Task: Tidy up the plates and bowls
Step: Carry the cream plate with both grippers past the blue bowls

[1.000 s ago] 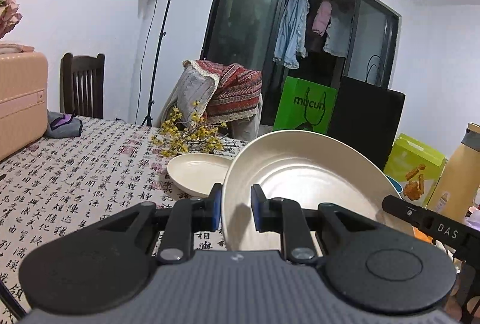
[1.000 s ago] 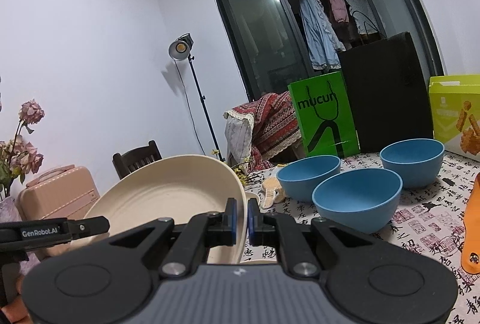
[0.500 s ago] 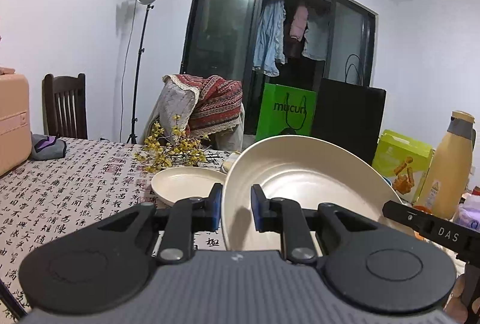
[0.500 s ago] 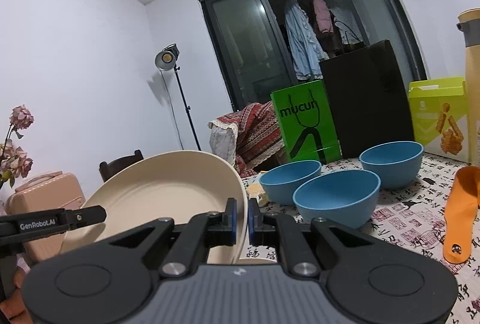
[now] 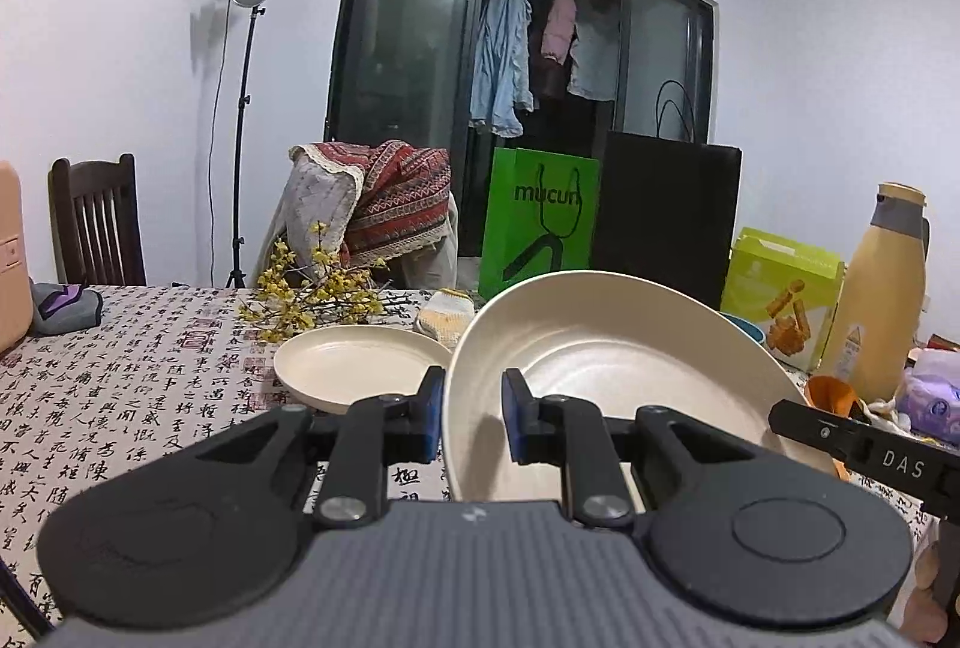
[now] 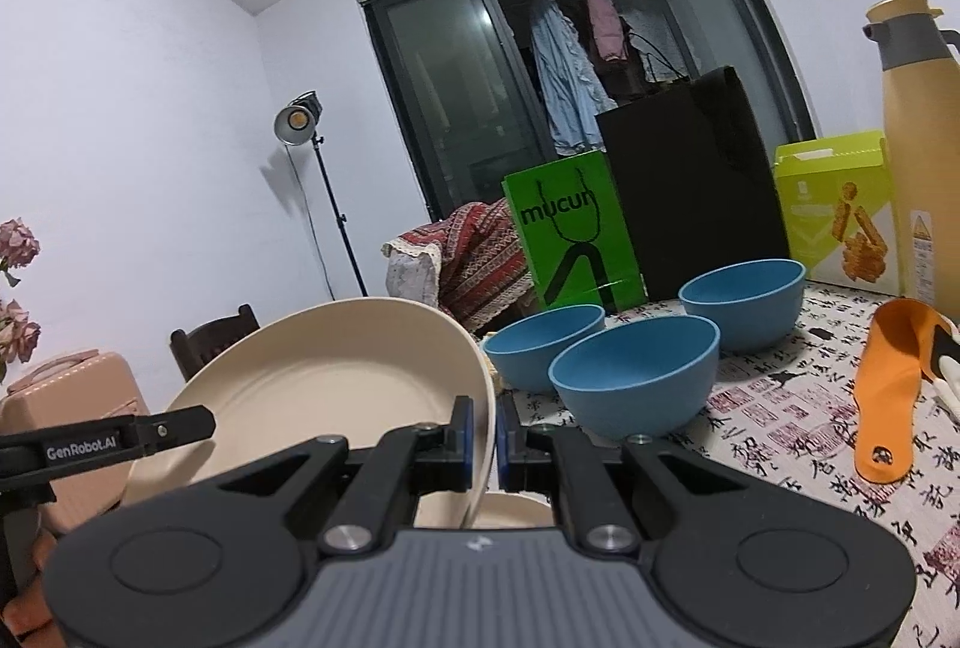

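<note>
A cream plate [image 5: 606,378] hangs tilted above the patterned table [image 5: 120,396], held at both sides. My left gripper [image 5: 473,408] is shut on its left rim, and my right gripper [image 6: 483,435] is shut on its right rim [image 6: 336,396]. A second cream plate [image 5: 354,363] lies flat on the table just left of the held one; in the right wrist view its edge [image 6: 510,510] shows under my fingers. Three blue bowls [image 6: 636,378] [image 6: 543,348] [image 6: 744,300] stand apart on the table, ahead and to the right.
An orange scoop [image 6: 894,390], a tall yellow flask [image 5: 882,300] and a green snack box [image 5: 780,300] crowd the right side. Yellow flowers [image 5: 312,288] lie behind the flat plate. A green bag [image 5: 540,222] and a black bag [image 5: 666,216] stand at the far edge; a pink suitcase [image 6: 78,408] is at the left.
Both grippers have swung to the right together with the plate between them. The flask and scoop have come into view, and the bowls have slid leftward in the right wrist view.
</note>
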Motion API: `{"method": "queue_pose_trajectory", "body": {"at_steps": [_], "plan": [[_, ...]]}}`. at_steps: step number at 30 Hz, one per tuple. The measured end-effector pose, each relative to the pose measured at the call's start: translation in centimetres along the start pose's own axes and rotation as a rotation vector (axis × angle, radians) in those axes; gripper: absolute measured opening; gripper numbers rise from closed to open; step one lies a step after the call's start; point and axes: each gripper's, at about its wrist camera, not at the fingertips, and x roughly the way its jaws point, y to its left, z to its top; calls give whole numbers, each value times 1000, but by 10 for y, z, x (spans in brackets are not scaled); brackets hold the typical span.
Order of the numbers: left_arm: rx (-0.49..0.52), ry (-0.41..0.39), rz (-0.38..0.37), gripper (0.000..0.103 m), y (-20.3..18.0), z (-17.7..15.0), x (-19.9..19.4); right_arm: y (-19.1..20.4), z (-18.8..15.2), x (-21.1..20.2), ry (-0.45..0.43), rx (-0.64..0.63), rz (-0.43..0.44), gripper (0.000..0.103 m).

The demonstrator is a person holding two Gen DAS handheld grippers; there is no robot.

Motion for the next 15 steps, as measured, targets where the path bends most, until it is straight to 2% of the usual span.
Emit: {"method": "queue_pose_trajectory", "body": {"at_steps": [15], "plan": [[24,25,1,20,-5,-10,5,-12,-10,3,32,25,-7,8]]}}
